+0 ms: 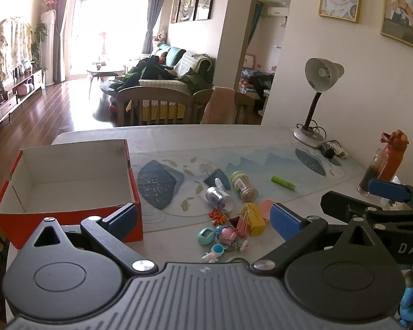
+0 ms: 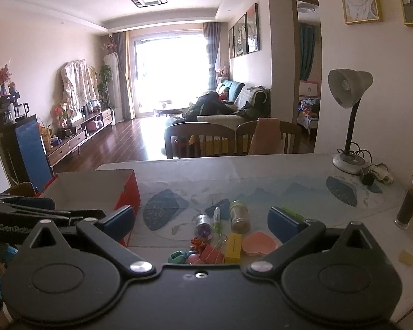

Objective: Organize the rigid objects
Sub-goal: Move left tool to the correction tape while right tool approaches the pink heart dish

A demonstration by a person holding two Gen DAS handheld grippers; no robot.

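A red cardboard box (image 1: 68, 214) with a bare white inside stands open on the table's left; its red corner (image 2: 129, 192) shows in the right wrist view. Right of it lies a pile of small things: a clear jar on its side (image 1: 220, 196), a spice jar (image 1: 243, 187), a green marker (image 1: 283, 183), a yellow block (image 1: 253, 218), a pink heart dish (image 2: 258, 243) and little toys (image 1: 220, 236). My left gripper (image 1: 203, 217) hangs open above the near edge of the pile, holding nothing. My right gripper (image 2: 201, 218) is open too, over the same pile.
A desk lamp (image 1: 316, 96) with its cable and plug stands at the back right. An orange bottle (image 1: 393, 154) and a dark jar (image 1: 371, 173) stand at the right edge. Chairs (image 1: 157, 104) line the table's far side.
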